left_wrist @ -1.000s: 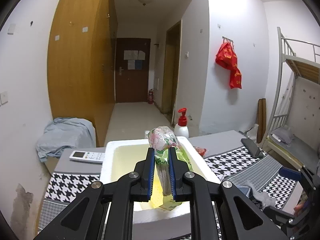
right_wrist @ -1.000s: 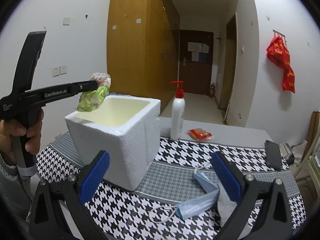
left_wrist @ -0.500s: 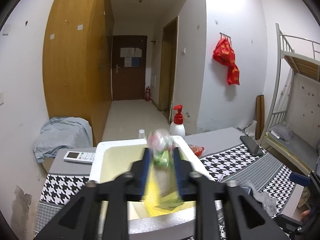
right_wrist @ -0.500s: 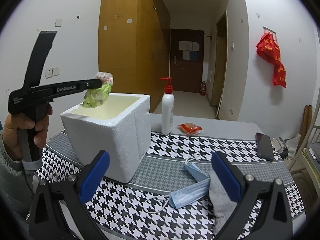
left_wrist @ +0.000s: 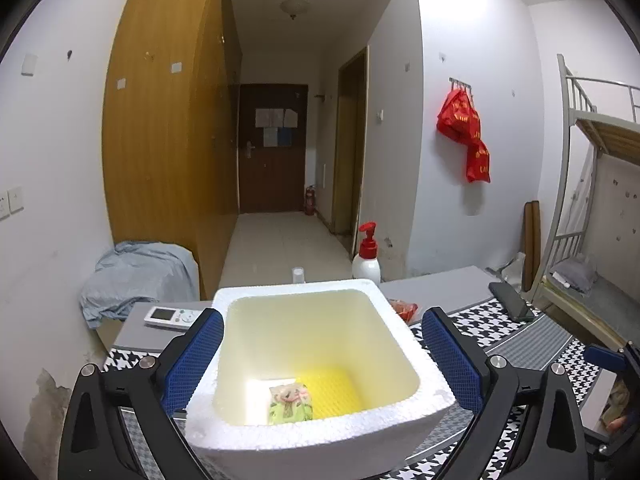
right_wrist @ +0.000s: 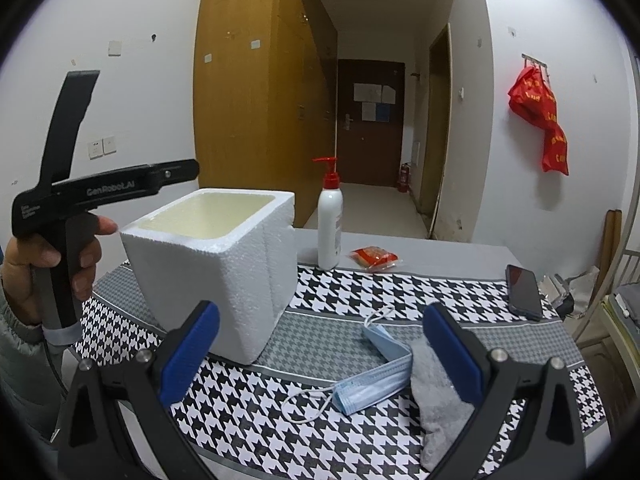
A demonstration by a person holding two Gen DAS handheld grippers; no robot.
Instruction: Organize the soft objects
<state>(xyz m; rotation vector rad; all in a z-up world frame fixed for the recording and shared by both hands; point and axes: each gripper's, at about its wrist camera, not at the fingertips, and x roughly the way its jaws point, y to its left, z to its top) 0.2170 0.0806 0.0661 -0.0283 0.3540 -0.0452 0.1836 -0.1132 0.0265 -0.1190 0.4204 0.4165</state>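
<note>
Left wrist view: the left tool [left_wrist: 320, 354] hangs over a white foam box [left_wrist: 430, 394] of grainy expanded polystyrene, with thick walls and rounded inner corners. Its jaws have just been opening and now stand wide apart, straddling the box with nothing between the ribbed blue pads [left_wrist: 192, 356]. A green crinkled plastic packet [left_wrist: 289, 400] with a pink-and-white printed top lies on the box floor, near the front wall, beside a yellow dimpled patch [left_wrist: 334, 390].

Right wrist view: the right tool [right_wrist: 320, 356] is also spread wide and empty above the surface [right_wrist: 400, 292], which carries a black-and-white houndstooth cloth crossed by finer grey bands. Between and below its pads lie a pleated pale-blue face mask [right_wrist: 376, 380] with thin white ear loops and a fuzzy grey cloth [right_wrist: 436, 404], the two touching. The foam box stands to the left, tapering slightly toward its base. Behind it rise a smooth white pump bottle [right_wrist: 330, 228] with a red head and, just beside that, a flat red glossy sachet [right_wrist: 374, 258]. A dark slab-shaped phone [right_wrist: 524, 292] lies near the far right edge. A hand [right_wrist: 48, 264] grips the left tool's black handle at far left.
</note>
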